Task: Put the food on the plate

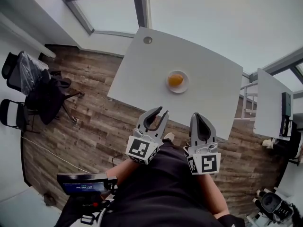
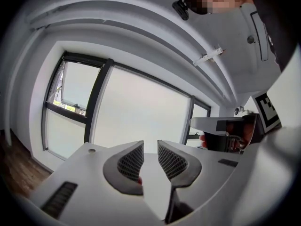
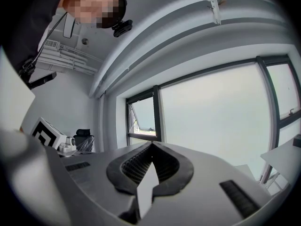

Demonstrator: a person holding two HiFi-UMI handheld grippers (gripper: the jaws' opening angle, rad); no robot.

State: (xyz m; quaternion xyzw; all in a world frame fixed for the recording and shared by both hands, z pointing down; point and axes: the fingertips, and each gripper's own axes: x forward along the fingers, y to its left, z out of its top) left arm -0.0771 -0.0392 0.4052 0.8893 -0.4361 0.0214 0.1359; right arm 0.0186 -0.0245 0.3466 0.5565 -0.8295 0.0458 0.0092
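Jaws ajar on left hand-held gripper point(image 1: 162, 112), right hand-held gripper point(image 1: 199, 115) closed, level

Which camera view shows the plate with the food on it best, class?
The head view: the plate sits whole on the white table, orange food on it. Both gripper views face the windows; neither clearly shows it.
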